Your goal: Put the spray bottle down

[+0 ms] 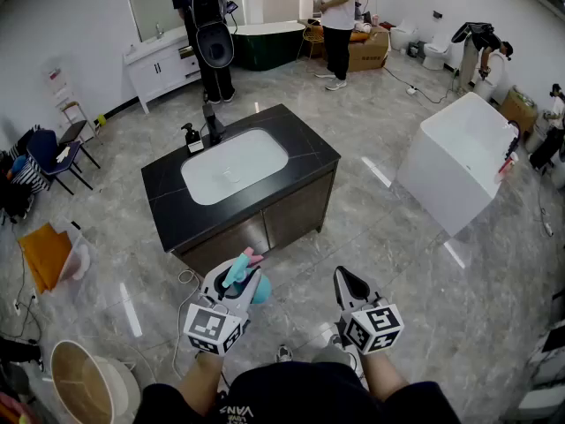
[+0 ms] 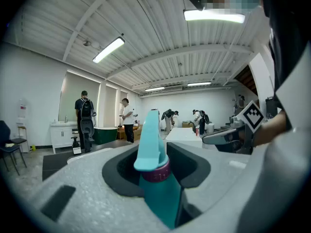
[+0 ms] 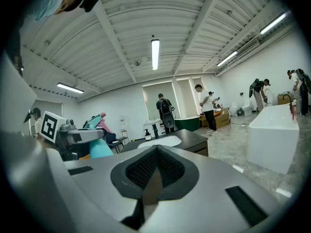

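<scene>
A teal spray bottle with a pink trigger sits clamped in my left gripper, held in the air in front of the black vanity. In the left gripper view the bottle's neck and purple collar stand between the jaws, nozzle pointing up and away. My right gripper hovers beside it to the right, jaws together with nothing between them; its black pads meet in the right gripper view. From there the bottle shows at the left.
The vanity carries a white basin, a black tap and a soap pump bottle. A white bathtub stands at the right. Two people stand at the back; a bucket is at lower left.
</scene>
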The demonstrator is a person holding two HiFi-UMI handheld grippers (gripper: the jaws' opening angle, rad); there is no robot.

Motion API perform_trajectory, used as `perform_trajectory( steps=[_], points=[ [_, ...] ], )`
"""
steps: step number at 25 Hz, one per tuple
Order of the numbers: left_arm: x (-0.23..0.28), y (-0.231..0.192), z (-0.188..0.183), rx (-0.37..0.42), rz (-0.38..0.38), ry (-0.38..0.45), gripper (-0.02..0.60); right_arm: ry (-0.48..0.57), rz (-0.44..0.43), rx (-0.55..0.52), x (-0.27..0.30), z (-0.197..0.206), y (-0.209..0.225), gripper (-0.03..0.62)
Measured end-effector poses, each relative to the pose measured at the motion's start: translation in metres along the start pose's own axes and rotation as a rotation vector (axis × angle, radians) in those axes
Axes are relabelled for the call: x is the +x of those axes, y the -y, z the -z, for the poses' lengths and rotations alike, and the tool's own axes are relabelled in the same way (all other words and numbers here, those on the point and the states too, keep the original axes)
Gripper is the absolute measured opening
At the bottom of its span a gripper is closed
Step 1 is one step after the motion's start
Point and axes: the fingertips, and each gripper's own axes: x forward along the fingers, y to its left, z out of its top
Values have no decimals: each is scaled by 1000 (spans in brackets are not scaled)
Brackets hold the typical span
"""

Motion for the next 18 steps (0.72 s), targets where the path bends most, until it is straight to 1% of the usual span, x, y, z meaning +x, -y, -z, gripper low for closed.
perform_trajectory(
  steps=[9,14,18],
  points=[
    [5,-8,8,-16,18,-8,150,15,8,18,6,-1,-3,-2],
    [29,-17,10,-22,7,-15,150,21,-13,27,28,-5,12,0],
    [59,-28,9,-26,-17,-24,150,14,-45,19,55,-12,32,5]
  ],
)
